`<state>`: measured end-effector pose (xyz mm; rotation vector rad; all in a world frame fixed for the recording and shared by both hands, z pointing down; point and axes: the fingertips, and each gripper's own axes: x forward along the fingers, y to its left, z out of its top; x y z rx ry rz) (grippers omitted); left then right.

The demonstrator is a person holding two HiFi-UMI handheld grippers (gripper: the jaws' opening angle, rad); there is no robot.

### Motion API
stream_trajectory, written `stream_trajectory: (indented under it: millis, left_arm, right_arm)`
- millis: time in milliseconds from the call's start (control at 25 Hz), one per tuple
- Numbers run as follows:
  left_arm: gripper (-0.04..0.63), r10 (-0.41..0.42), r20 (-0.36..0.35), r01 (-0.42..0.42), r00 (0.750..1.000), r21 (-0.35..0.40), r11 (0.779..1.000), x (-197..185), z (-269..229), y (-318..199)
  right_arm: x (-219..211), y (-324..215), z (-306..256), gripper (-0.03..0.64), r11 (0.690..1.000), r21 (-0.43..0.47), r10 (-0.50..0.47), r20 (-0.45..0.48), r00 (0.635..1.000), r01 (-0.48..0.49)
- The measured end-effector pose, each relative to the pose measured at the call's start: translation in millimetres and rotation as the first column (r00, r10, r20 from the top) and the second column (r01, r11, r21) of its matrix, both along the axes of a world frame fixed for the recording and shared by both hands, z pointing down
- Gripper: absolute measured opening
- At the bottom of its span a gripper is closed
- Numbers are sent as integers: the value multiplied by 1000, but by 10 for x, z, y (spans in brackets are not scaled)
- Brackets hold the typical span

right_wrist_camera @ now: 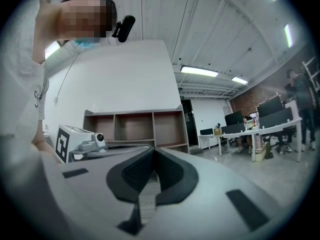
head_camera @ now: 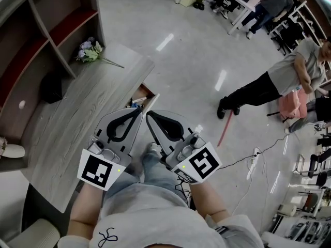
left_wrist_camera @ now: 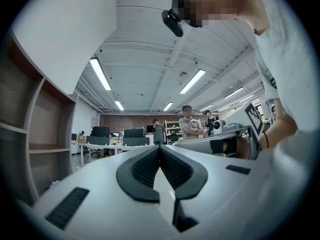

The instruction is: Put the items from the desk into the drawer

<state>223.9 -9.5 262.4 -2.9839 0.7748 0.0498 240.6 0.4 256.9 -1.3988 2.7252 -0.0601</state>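
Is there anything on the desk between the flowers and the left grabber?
No. In the head view, only bare desk lies between the flowers and the left gripper; the open drawer sits right by its closed tips.

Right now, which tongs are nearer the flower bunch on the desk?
Left. The left tongs sit by the desk's front edge, toward the person from the flower bunch; the right tongs are right beside them, on the side away from the desk.
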Motion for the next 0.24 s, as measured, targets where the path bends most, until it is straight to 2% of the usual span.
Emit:
stream_trajectory:
  millis: [240]
  left_arm:
    - [9, -12, -4, 12, 1000, -2, 1000, -51, -11, -14]
  right_arm:
    - [-31, -7, -2, 6, 1000, -2, -2, -1, 1000, 2]
